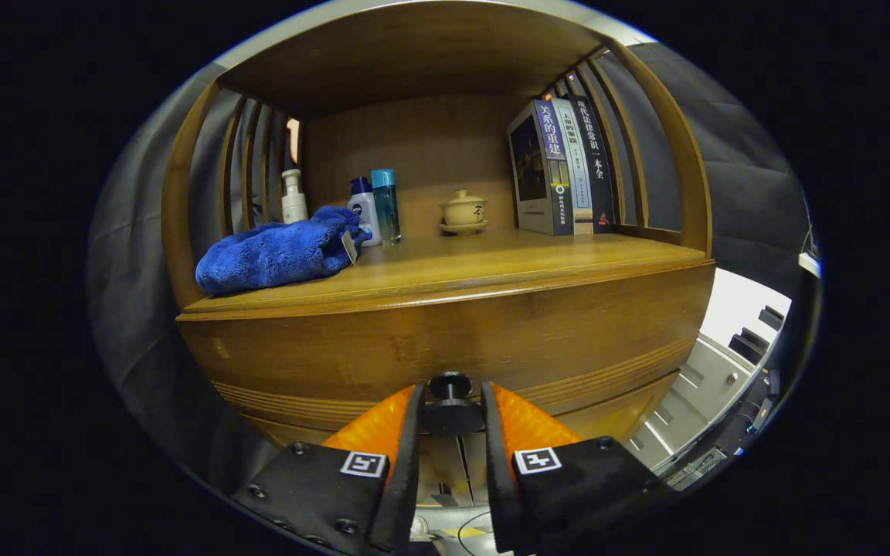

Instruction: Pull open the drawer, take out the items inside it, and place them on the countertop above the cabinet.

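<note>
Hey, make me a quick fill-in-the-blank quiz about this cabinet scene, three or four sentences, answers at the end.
1. The tool has its fingers on either side of the drawer's black ____.
2. The towel lying on the countertop is ____ in colour.
3. The books stand ____ against the shelf's slatted side.
4. The small lidded cup sits on a ____.

Answers: knob; blue; upright; saucer

Dim, warm light — sharp centre, fisheye bending at edges, shadowed shelf recess.
</note>
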Demonstrator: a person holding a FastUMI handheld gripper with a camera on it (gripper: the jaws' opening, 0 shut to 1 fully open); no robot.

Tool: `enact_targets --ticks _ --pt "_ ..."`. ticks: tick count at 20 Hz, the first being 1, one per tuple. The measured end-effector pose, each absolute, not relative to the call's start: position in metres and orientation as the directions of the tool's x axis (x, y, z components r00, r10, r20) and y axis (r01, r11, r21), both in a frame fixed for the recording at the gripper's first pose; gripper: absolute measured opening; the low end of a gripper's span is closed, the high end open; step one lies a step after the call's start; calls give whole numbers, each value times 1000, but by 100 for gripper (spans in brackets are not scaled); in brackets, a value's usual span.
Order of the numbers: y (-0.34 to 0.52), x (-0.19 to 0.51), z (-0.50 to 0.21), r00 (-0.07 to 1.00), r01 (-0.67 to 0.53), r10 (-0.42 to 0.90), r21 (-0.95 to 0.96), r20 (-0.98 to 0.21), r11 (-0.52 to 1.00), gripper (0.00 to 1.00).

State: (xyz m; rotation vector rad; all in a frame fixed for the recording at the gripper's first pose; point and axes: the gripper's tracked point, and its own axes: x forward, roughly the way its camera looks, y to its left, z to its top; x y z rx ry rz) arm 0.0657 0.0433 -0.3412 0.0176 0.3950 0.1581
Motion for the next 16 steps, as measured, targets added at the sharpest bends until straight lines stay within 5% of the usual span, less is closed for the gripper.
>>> enact_targets --ticks 16 --pt "28 -13 -331 908 -90 99 40 -407 995 40"
